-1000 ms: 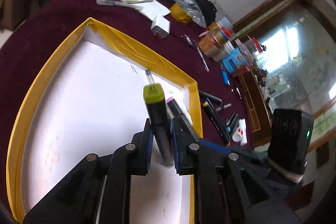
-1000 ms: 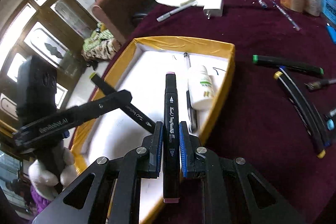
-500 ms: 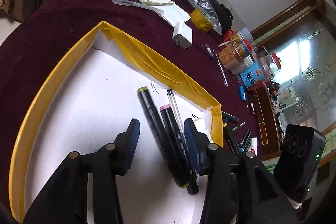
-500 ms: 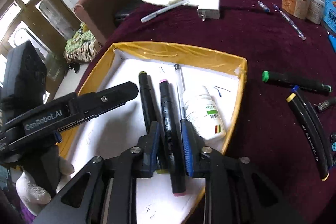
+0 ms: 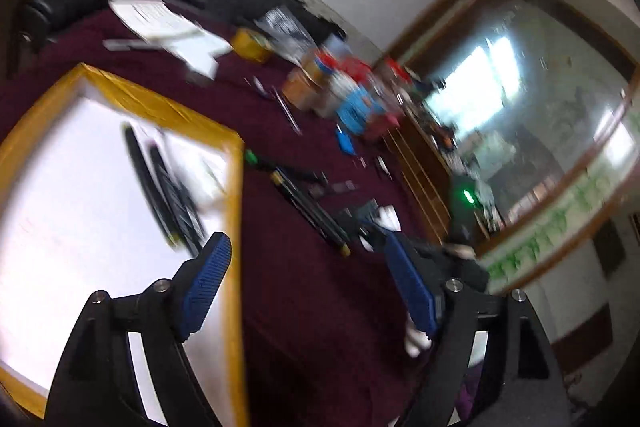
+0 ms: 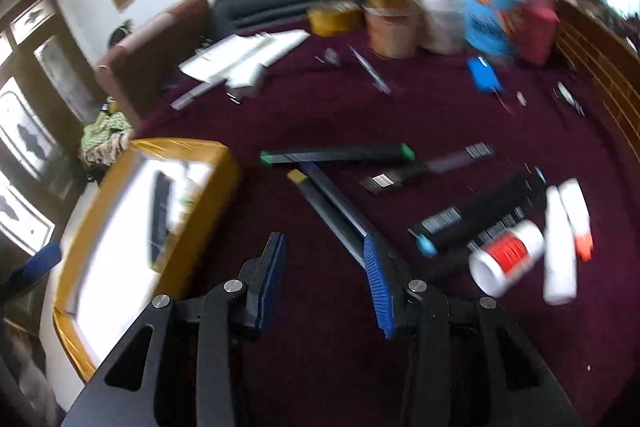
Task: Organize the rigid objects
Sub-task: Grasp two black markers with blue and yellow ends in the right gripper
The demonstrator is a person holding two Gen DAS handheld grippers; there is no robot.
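The yellow-rimmed white tray (image 5: 236, 187) holds two black markers (image 5: 160, 183) side by side; it also shows in the right wrist view (image 6: 188, 195). My left gripper (image 5: 308, 263) is open and empty over the maroon cloth just right of the tray. My right gripper (image 6: 326, 247) is open and empty, right of the tray. Just beyond it lie a yellow-capped marker (image 6: 320, 211), a green-capped marker (image 6: 336, 153), more black markers (image 6: 480, 211), a red-labelled white bottle (image 6: 506, 255) and two white tubes (image 6: 564, 239). Both views are motion-blurred.
At the table's back stand jars and a blue box (image 6: 484, 19), a yellow tape roll (image 6: 334, 17), papers (image 6: 244, 55), a white charger (image 6: 246, 81) and a blue lighter (image 6: 484, 75). A black sofa (image 6: 288, 3) stands behind the table. A wooden cabinet edge (image 5: 416, 171) borders the right.
Both grippers opened wide, left the two markers lying in the tray, and swung right over the cloth toward the loose markers.
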